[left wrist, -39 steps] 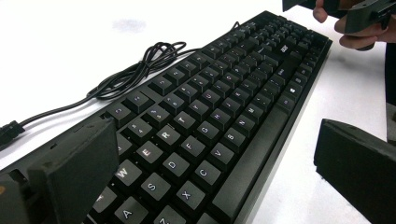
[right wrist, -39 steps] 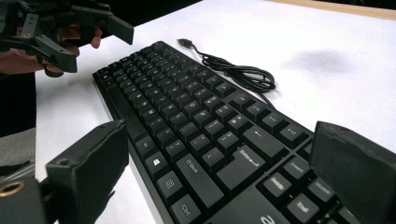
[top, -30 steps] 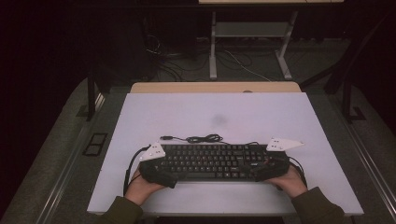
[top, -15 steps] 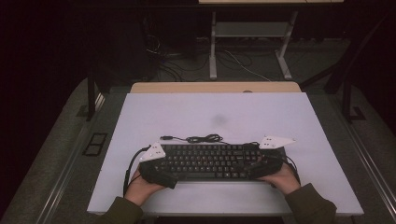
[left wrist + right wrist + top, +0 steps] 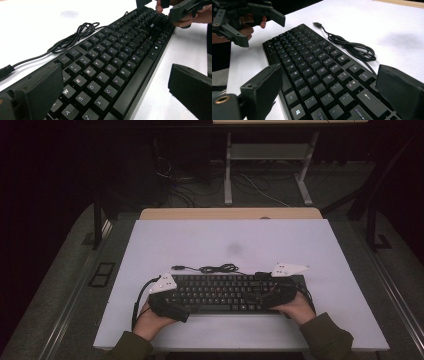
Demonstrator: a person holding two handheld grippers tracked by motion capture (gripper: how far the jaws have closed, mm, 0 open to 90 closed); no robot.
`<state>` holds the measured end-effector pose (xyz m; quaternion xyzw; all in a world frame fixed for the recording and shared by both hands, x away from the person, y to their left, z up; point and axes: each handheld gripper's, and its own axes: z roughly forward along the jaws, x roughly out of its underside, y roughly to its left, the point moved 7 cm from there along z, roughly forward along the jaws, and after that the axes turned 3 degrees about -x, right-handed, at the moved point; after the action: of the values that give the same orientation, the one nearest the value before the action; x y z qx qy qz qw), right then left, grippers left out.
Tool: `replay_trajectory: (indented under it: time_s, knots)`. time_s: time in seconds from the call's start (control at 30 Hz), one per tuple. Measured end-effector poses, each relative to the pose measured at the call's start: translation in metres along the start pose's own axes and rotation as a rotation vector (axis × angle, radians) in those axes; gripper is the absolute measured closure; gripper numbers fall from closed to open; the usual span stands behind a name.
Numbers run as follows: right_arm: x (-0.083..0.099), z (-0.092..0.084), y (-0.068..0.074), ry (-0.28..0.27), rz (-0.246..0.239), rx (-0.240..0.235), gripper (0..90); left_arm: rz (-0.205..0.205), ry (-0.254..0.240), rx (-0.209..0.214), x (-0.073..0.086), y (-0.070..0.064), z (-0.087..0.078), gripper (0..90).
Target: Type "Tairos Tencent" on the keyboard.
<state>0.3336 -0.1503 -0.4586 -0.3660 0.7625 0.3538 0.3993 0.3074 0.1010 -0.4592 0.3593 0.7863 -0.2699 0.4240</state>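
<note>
A white table (image 5: 320,250) stands in a dark room, a metal desk frame (image 5: 270,165) behind. The black keyboard (image 5: 225,292) lies near its front edge, letters like W, E, R legible. Left gripper (image 5: 112,87) and right gripper (image 5: 329,92) straddle its ends, jaws wide, gripping nothing.

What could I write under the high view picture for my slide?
Two hands hold open tongs at both ends of a black keyboard on a white table.
</note>
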Motion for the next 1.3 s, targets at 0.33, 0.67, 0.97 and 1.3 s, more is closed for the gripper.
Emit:
replay_trajectory:
  time_s: [0.33,0.67,0.97,1.3]
  knots:
    - [0.004,0.003,0.005,0.044,-0.016,-0.022,21.8,-0.006,-0.001,-0.007,0.0,0.001,-0.002,0.0]
    - [0.01,0.006,0.008,0.098,-0.031,-0.033,41.4,-0.006,-0.003,-0.01,0.001,0.002,-0.003,0.0]
    - [0.014,0.005,0.007,0.136,-0.048,-0.014,65.5,-0.004,-0.004,-0.007,0.001,0.002,-0.002,0.0]
    - [0.02,0.006,0.009,0.198,-0.079,-0.03,86.2,-0.006,-0.004,-0.007,0.001,0.002,-0.003,0.0]
